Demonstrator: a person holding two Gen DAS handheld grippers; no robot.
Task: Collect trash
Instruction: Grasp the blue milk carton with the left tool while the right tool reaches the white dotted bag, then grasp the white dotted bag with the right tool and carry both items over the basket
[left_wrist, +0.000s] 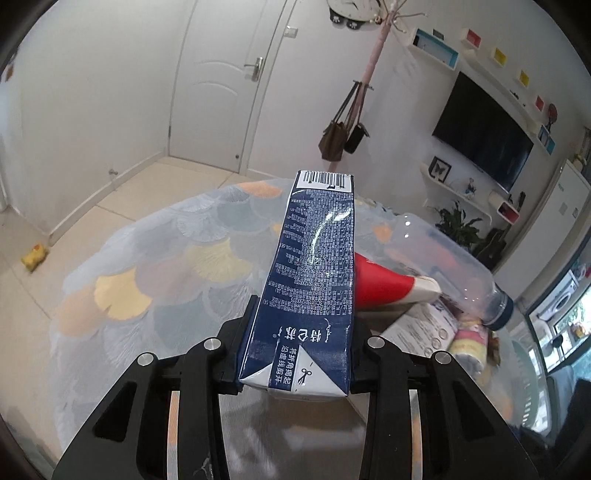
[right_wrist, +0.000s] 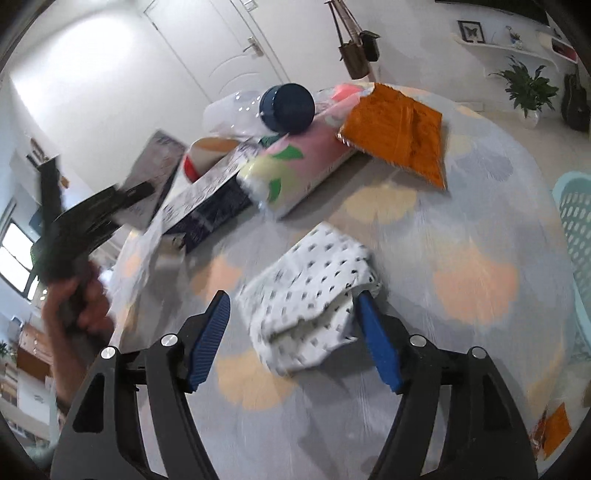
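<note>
My left gripper (left_wrist: 295, 373) is shut on a dark blue milk carton (left_wrist: 314, 280) and holds it above the round table (left_wrist: 147, 266). My right gripper (right_wrist: 293, 314) is open, its blue pads (right_wrist: 210, 332) on either side of a crumpled white dotted wrapper (right_wrist: 310, 291) lying on the table. A clear plastic bottle with a dark blue cap (right_wrist: 286, 107) lies on a heap with a red-and-white paper cup (right_wrist: 199, 158), a pink floral pack (right_wrist: 295, 162), a printed box (right_wrist: 210, 199) and an orange foil bag (right_wrist: 399, 129). The bottle (left_wrist: 443, 266) and cup (left_wrist: 384, 284) show beside the carton.
A turquoise perforated basket (right_wrist: 576, 229) stands at the table's right edge. An orange scrap (right_wrist: 557, 428) lies near the front right edge. The person's hand with the left gripper (right_wrist: 81, 236) is at the left. A yellow item (left_wrist: 35, 256) lies on the floor.
</note>
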